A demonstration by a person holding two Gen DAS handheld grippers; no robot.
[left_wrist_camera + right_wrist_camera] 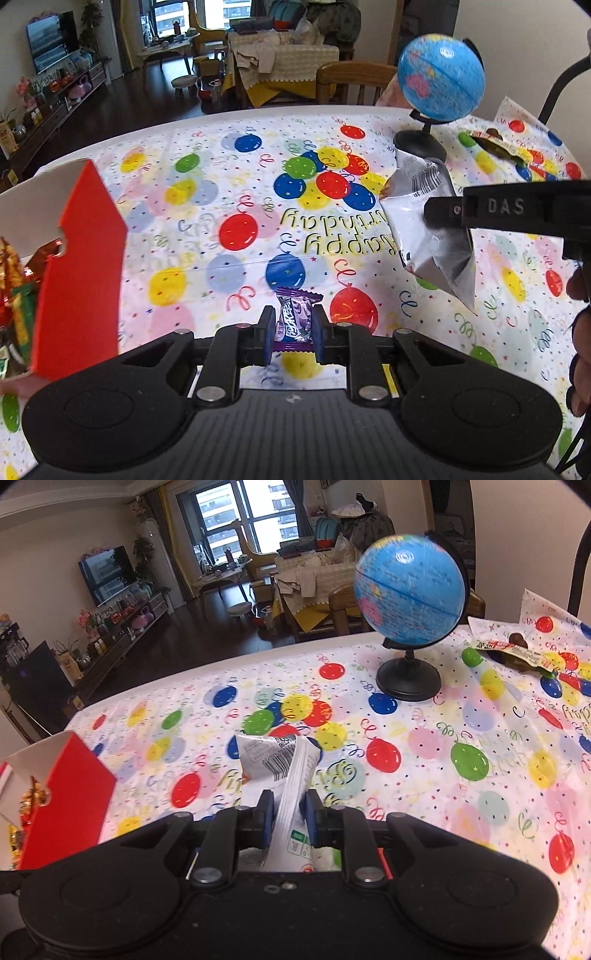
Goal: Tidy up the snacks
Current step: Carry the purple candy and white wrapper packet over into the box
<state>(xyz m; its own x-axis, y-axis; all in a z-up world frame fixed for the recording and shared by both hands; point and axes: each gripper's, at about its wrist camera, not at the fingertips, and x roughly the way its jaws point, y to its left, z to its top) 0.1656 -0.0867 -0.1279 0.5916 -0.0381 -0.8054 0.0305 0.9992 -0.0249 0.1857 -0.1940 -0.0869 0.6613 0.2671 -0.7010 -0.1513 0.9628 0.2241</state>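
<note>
My left gripper (294, 332) is shut on a small purple-wrapped candy (295, 319), held clear above the balloon-print tablecloth (240, 177). My right gripper (288, 812) is shut on a white and silver snack packet (275, 762) with a barcode, also lifted off the table. In the left wrist view the right gripper (434, 218) reaches in from the right with that packet (424, 192) hanging from it. An open red box (81, 258) (70, 786) stands at the left and holds several shiny wrapped snacks (14, 288). A brown and yellow snack packet (498, 146) (517, 653) lies at the far right.
A blue globe (441, 77) (410, 590) on a black stand sits at the table's far right side. A wooden chair (351, 81) stands behind the far edge. A person's hand (580, 332) shows at the right edge of the left wrist view.
</note>
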